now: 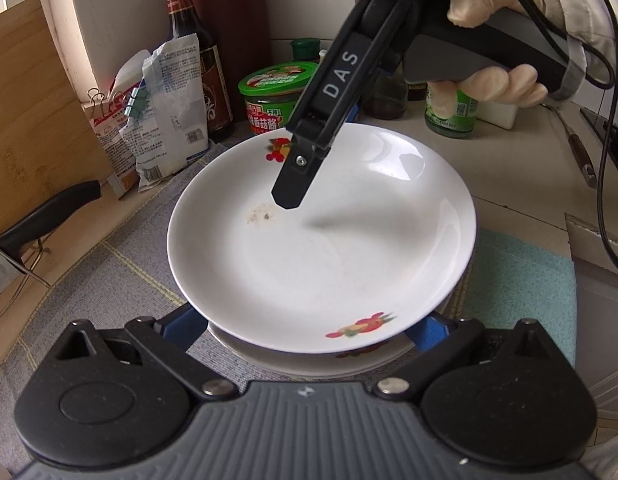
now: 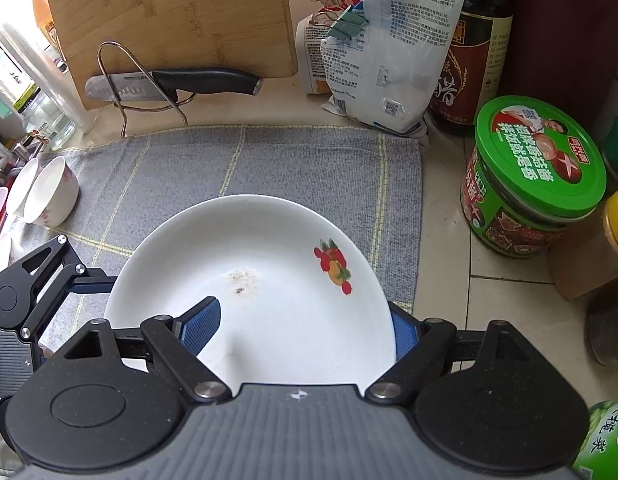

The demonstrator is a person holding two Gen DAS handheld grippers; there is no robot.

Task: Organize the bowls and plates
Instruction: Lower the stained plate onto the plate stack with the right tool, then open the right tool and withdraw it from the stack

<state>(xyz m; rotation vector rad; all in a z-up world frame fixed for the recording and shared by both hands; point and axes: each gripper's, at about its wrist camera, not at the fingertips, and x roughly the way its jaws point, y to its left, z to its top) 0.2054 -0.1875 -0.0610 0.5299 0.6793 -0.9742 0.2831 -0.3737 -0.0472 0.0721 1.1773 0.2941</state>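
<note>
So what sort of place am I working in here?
Most likely a home kitchen counter: a knife on a rack by a bamboo cutting board, a sauce jar, and a plate on a dish mat.

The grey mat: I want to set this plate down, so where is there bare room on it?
The grey mat is bare between the plate and the knife, bordered left by two small bowls. Along the wall it is crowded: flour bag, green-lidded jar, bottles.
</note>
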